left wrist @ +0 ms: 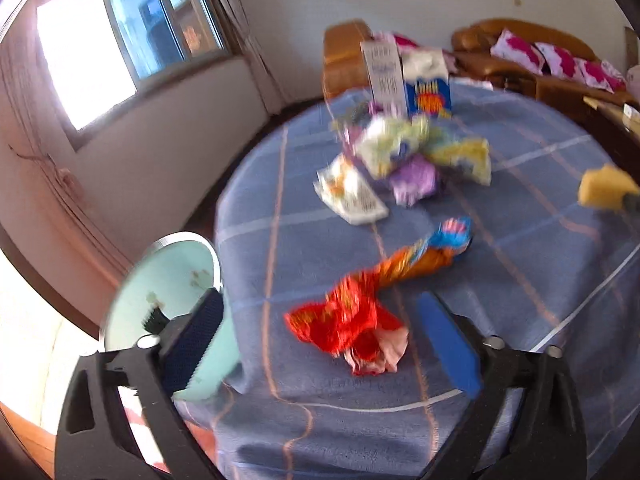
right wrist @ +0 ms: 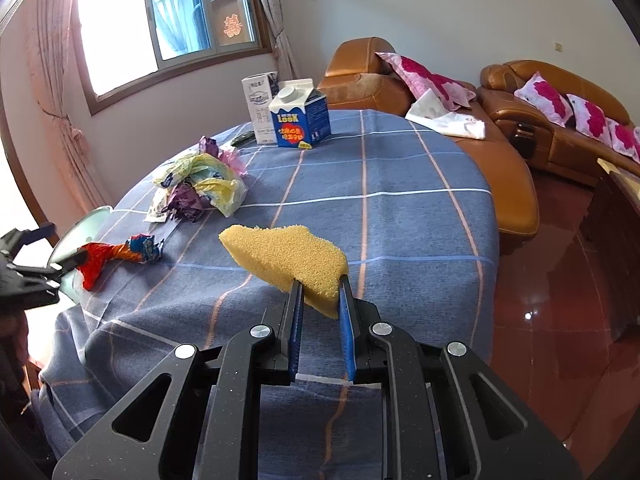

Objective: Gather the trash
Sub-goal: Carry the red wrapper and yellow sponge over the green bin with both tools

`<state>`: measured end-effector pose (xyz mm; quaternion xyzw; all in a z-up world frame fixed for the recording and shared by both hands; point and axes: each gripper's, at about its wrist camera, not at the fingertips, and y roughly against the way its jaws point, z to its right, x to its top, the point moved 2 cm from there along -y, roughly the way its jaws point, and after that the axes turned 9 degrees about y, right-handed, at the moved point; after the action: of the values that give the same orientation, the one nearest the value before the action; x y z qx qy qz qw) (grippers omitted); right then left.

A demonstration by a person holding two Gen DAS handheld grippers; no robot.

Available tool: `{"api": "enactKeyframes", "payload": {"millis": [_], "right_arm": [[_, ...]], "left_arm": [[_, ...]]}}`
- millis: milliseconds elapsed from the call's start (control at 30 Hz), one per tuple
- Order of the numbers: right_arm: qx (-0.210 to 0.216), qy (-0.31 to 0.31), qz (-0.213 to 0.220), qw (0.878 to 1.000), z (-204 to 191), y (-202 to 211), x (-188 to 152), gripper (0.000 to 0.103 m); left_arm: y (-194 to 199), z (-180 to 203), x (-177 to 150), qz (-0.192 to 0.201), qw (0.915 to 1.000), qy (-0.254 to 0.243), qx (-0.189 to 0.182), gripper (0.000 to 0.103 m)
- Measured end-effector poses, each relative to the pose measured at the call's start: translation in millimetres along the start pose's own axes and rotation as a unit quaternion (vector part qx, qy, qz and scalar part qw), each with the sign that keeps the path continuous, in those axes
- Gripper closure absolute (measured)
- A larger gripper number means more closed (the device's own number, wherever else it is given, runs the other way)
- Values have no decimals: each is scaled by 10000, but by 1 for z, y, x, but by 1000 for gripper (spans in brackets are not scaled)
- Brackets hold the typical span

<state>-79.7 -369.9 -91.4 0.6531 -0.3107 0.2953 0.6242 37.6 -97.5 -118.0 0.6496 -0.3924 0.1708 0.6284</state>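
While right tool point(right wrist: 320, 292) pinches sponge point(right wrist: 286, 258), left tool point(left wrist: 320, 344) straddles wrapper point(left wrist: 352, 320), spread.

Left gripper point(left wrist: 320, 344) spread wide; right gripper point(right wrist: 322, 292) clamped.

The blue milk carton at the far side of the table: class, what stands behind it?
Behind the blue milk carton stands a taller white carton, partly hidden by it. Farther back is a brown leather armchair. Whatever sits directly behind the cartons' bases is covered.
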Motion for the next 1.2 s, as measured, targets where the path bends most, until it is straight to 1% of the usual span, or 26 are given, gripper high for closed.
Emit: {"api": "enactKeyframes", "payload": {"millis": [33,67,100,133,233,300,400,533,700,900,1200], "right_arm": [[19,29,5,10000,-3,-1,0,86],[38,43,9,10000,-4,-1,1,86],[74,63,18,10000,-7,-2,2,86],[97,107,29,9999,-11,-4,4,86],[179,208,82,9996,-22,-7,12,86],[227,266,134,9993,-28,-8,18,86],[312,335,193,9988,-38,-11,28,86],[449,461,291,9975,-56,-15,46,86],[658,658,362,9950,-80,-28,71,86],[853,933,356,9913,-112,-55,100,86],[1063,1265,328,9857,-146,-90,132,86]], "left_arm": [[-7,-4,-3,-180,9997,82,-138,37],[-10,-7,-4,-230,9994,137,-205,53],[-12,-10,-5,-266,9991,165,-285,63],[-12,-10,-5,-274,9989,160,-331,71],[-3,-18,-1,-95,9991,162,-375,82],[4,-25,4,24,9991,193,-378,84],[13,-42,11,179,9986,396,-313,85],[22,-72,18,386,9962,764,-129,86],[23,-111,21,483,9922,1132,194,86],[22,-146,19,545,9877,1285,704,86],[21,-179,18,614,9807,1402,1213,86]]}}
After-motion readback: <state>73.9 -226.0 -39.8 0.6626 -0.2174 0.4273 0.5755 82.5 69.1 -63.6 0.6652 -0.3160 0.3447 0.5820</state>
